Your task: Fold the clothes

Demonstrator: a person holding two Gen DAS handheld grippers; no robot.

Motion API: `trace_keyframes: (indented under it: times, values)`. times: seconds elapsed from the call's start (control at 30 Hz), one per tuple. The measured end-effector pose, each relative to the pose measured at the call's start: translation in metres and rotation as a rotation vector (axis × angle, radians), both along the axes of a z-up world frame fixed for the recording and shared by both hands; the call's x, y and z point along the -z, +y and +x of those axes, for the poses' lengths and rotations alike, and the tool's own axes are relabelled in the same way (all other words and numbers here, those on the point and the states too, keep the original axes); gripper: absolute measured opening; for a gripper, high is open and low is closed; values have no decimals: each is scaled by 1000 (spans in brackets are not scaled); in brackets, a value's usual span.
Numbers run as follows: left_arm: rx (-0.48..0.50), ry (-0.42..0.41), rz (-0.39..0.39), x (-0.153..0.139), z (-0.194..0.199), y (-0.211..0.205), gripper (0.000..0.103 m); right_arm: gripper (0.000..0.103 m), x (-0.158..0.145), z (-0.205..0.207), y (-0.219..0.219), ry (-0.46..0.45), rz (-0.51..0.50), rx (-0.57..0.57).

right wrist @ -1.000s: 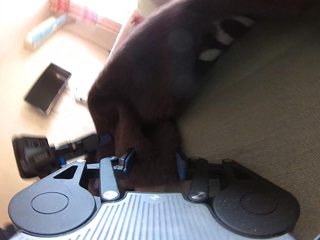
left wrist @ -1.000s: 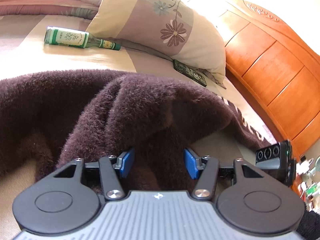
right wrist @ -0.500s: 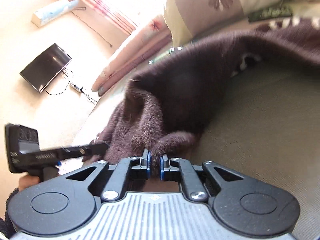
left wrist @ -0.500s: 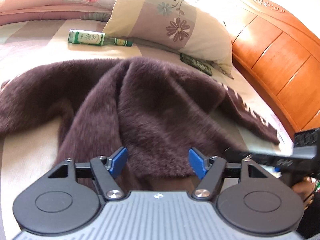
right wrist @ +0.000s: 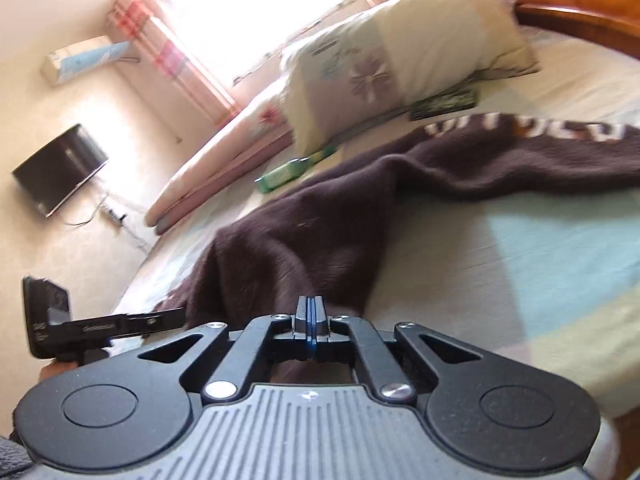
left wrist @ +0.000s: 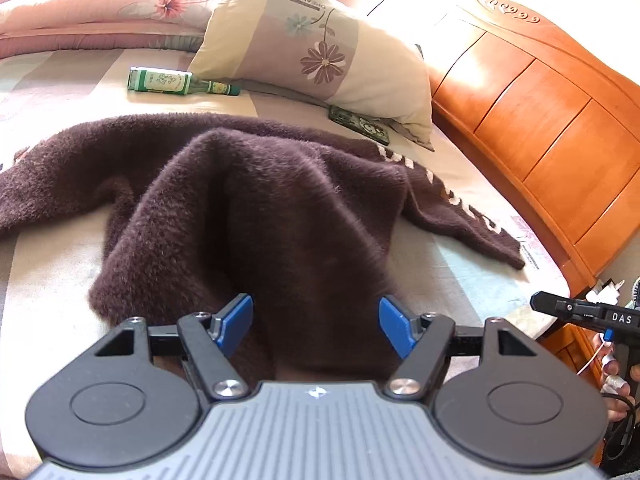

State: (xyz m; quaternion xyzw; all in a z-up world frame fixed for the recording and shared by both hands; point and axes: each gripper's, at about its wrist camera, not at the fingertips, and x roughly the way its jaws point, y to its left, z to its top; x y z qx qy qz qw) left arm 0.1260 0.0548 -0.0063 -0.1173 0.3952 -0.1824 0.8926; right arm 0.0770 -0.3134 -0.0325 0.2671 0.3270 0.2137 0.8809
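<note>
Brown fuzzy sweater (left wrist: 280,200) lies rumpled on the striped bed sheet (left wrist: 52,272), left gripper (left wrist: 316,320) jaws wide apart over its near hem, right gripper (right wrist: 309,316) jaws pressed together at the sweater's edge, green bottle (left wrist: 176,83) beside floral pillow (left wrist: 320,48).

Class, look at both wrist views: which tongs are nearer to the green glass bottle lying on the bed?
Left, by my estimate. The left tongs stand open over the brown fuzzy sweater, facing the green bottle beyond it. The right tongs, shut, sit nearer the bed's edge, further out.
</note>
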Motion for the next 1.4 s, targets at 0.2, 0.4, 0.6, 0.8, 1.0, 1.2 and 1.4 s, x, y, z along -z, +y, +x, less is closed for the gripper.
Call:
trace_keyframes:
  times: [0.2,0.4,0.6,0.8,1.0,1.2,1.4]
  values:
    - [-70,43,-8,9,-15,11,70,11,39,12,11,89,98,-39]
    - [-198,115,-171,44,-19,44,70,26,79,25,22,186,204,-82]
    - [-257,127,-372,86,-15,61,70,48,126,41,46,311,311,-121]
    - [-311,147,-491,121,5,74,70,53,144,48,53,345,416,-115]
    - [-322,100,-645,142,16,82,70,51,143,66,70,331,430,-136]
    - [-228,89,-611,139,23,66,61,31,150,82,87,320,415,-143]
    - [-290,75,-555,136,6,67,9,20,139,72,86,296,342,-95]
